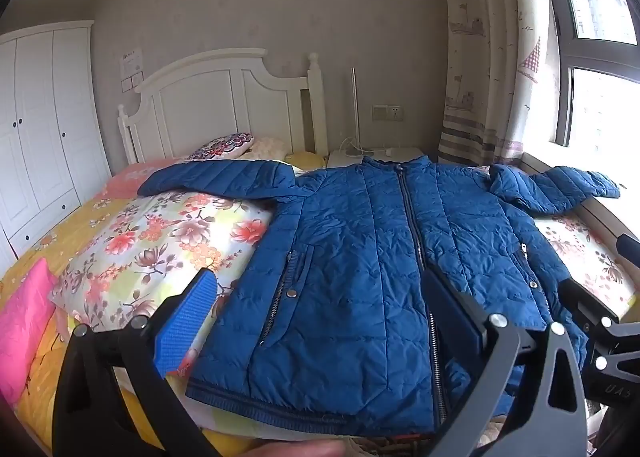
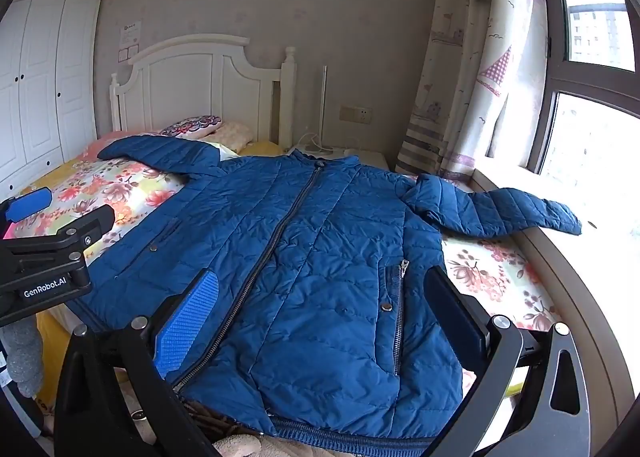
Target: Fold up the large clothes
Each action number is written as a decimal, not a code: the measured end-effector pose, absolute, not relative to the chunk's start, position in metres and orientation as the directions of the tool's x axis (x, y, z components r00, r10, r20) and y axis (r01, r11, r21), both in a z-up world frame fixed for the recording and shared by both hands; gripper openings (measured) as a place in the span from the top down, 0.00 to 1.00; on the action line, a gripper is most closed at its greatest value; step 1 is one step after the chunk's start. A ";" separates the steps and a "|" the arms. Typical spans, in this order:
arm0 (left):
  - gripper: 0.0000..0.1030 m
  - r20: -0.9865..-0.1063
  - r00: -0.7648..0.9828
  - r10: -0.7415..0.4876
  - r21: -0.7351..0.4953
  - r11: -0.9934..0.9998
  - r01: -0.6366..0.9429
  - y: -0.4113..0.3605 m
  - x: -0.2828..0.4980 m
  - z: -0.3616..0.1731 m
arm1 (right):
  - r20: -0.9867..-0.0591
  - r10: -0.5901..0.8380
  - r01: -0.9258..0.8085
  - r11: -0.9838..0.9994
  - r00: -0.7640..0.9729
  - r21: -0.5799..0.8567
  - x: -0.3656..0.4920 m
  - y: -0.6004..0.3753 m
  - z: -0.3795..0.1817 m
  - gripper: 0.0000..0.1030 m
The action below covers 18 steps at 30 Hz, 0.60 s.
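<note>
jacket: your blue quilted jacket (image 1: 360, 257) lies flat and front-up on the bed (image 1: 60, 245), zipped, collar toward the headboard, hem toward you.
sleeves: the left sleeve (image 1: 216, 177) stretches out over the floral quilt; the right sleeve (image 2: 500, 209) reaches toward the window sill, its cuff resting on the ledge.
pockets: a zip pocket with a snap sits on each front panel, one either side of the centre zipper (image 2: 280, 233).
left hand-held gripper: your left hand-held gripper (image 1: 320, 313) hangs above the hem area, fingers spread wide and clasping nothing; the blue pad (image 1: 186, 321) sits over the jacket's left edge where it meets the quilt, the dark finger over the zipper line.
right hand-held gripper: your right hand-held gripper (image 2: 320, 317) is likewise spread apart and empty, above the lower right panel; its blue pad (image 2: 188, 321) lies just beside the zipper, the dark finger near the jacket's right side seam.
spacing: whether either one touches the fabric, you cannot tell from these views.
quilt: a floral quilt (image 1: 160, 241) lies under the jacket, showing on both sides.
beyond: patterned pillow (image 1: 224, 147) by the white headboard (image 1: 208, 105), white wardrobe (image 1: 40, 129) on the left, curtain (image 2: 472, 77) and window (image 2: 592, 129) on the right.
</note>
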<state>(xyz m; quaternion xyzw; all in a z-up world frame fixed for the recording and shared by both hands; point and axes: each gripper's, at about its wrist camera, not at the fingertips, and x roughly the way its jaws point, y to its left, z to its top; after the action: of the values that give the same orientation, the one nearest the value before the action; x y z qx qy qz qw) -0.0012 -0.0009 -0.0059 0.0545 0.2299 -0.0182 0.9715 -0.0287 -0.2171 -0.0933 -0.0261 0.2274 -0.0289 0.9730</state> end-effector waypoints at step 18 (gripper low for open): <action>0.02 -0.456 0.890 -0.014 0.091 0.994 0.062 0.001 0.002 -0.005 | -0.441 -0.062 0.042 0.998 0.895 -0.056 -0.031 -0.215 -0.090 0.04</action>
<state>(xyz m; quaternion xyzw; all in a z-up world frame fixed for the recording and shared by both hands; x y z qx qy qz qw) 0.0017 0.0008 -0.0052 0.0517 0.2341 -0.0197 0.9706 -0.0306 -0.2150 -0.0900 -0.0223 0.2271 -0.0267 0.9732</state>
